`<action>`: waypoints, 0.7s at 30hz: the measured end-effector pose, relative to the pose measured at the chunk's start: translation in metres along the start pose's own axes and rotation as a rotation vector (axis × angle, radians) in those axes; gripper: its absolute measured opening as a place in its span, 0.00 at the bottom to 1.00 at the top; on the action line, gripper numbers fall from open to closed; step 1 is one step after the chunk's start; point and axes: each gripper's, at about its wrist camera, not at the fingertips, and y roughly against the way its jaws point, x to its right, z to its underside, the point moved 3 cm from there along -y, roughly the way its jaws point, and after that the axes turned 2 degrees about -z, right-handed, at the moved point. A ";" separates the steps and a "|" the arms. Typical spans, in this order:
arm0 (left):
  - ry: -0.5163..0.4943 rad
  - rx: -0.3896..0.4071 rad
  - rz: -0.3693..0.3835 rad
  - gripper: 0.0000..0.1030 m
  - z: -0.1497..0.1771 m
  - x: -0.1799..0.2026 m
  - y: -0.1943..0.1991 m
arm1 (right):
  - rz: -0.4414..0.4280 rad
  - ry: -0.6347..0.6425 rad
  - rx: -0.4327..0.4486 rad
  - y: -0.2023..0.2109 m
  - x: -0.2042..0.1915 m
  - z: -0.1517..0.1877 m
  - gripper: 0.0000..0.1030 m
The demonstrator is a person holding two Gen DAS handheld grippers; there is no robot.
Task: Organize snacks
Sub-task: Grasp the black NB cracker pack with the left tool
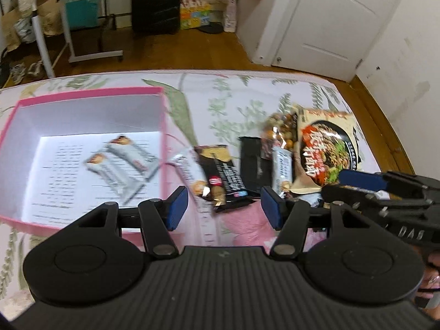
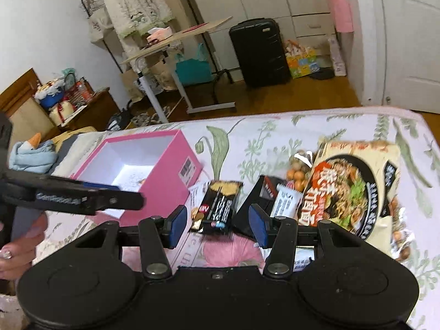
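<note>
here the snacks lie on a flowered bed, in a loose heap to the right of a pink box that stands open-topped. inside the box two white bars lie side by side on the printed white floor, their long axes running slantwise from the upper left to the lower right in the left wrist view. just outside the box's right wall a white bar and a black bar lie side by side, partly overlapping, long axes running from the far side toward the camera, the black one's gold end nearest. beside them is a black pack, then a small white bar upright in the picture, and a clear bag of nuts behind it. a big noodle pack lies flat at the right end of the heap, tilted, its bowl picture facing up. the left gripper hangs above the near end of the black bar with its blue fingers apart and nothing between them. the right gripper hovers over the black bar and black pack, fingers likewise apart and empty. each gripper shows at the edge of the other's view, and a hand grips the left one's handle.
</note>
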 end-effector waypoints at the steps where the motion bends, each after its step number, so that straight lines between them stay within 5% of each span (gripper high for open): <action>1: -0.006 0.001 0.003 0.55 0.000 0.005 -0.006 | -0.018 0.021 -0.003 -0.003 0.002 0.003 0.54; 7: -0.021 -0.021 -0.058 0.53 -0.005 0.023 -0.058 | -0.125 0.201 -0.120 -0.056 -0.007 0.014 0.54; 14: -0.003 -0.125 -0.156 0.53 -0.011 0.017 -0.119 | -0.103 0.280 -0.187 -0.134 -0.010 0.016 0.69; 17: 0.066 -0.175 -0.124 0.53 -0.011 0.004 -0.132 | -0.141 0.240 -0.197 -0.150 -0.003 0.018 0.81; 21: 0.133 -0.219 -0.075 0.52 -0.006 -0.008 -0.140 | -0.155 0.232 -0.163 -0.156 0.000 0.020 0.83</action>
